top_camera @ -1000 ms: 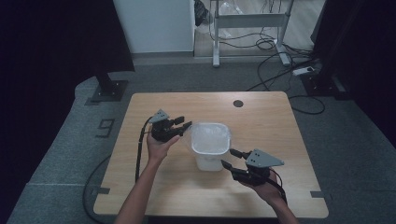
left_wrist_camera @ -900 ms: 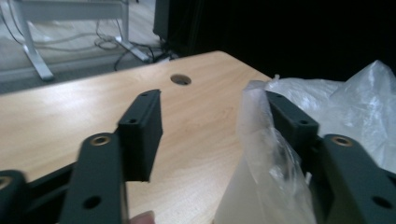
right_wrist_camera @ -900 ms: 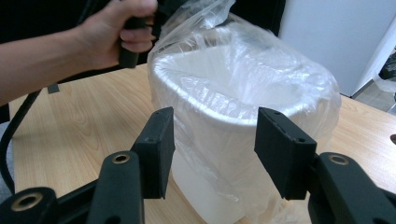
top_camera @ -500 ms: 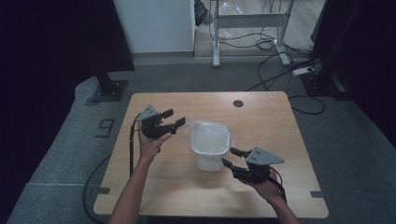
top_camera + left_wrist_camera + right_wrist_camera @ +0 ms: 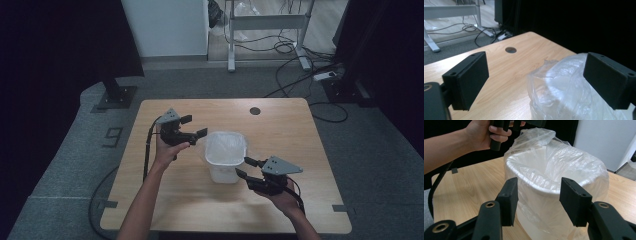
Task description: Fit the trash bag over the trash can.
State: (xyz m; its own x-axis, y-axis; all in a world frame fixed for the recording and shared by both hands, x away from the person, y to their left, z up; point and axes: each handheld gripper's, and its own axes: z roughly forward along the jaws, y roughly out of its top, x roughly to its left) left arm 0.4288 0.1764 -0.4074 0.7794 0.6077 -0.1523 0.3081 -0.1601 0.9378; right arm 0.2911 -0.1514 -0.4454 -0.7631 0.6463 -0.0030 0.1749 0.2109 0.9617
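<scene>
Bin liner, clear plastic [image 5: 226,146], on small white bin [image 5: 223,172]: rim sits just ahead of right tool [image 5: 245,167], spread, nearer; left tool [image 5: 194,126] has just been opening, empty.

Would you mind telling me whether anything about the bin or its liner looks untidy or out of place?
The clear plastic liner is bunched up in a loose peak above the white bin rim on the side near the left gripper; elsewhere it hugs the rim.

Left gripper [image 5: 194,126]: black body, grey three-cornered plate on top, black cable trailing. Right gripper [image 5: 246,167]: same build, grey plate. Fingers [image 5: 508,200]: flat black rectangular pads with small screw holes; brass-coloured pivots behind. Forearms bare, no sleeves.
</scene>
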